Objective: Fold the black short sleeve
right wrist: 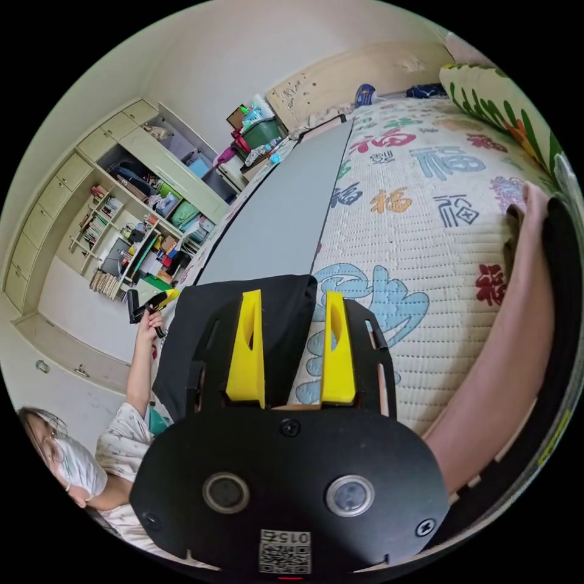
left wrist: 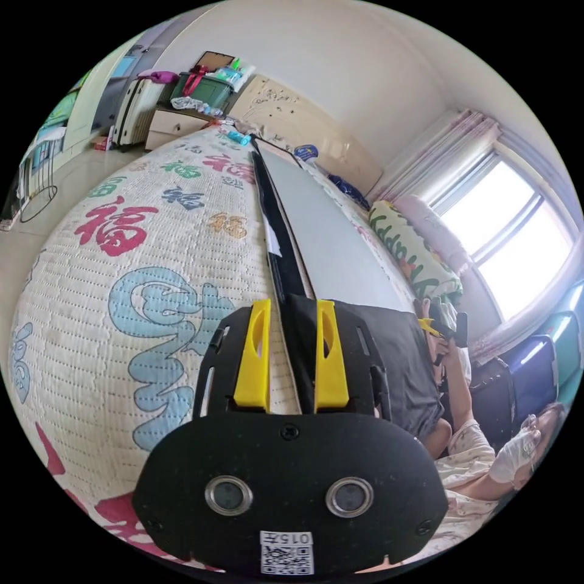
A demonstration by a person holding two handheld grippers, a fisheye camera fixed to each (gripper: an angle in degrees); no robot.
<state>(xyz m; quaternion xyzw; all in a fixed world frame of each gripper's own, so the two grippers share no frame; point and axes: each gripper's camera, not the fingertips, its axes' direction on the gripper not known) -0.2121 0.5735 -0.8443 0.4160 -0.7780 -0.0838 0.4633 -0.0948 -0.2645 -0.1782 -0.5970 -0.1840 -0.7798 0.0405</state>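
I have the black short-sleeved cloth shirt point(left wrist: 401, 365) lifted off the quilted patterned bed point(left wrist: 152, 255); left claw point(left wrist: 292, 359) and right claw point(right wrist: 292, 353) each stand narrowly parted around an edge. No fold is visible yet.

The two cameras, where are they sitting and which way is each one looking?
Left gripper view: rides on the left gripper, looking along the bed and black shirt toward the headboard; the person's arm shows.
Right gripper view: rides on the right gripper, over the shirt's other edge, facing the headboard too; an arm shows.
Both share the shirt, grey board and patterned bed cover.
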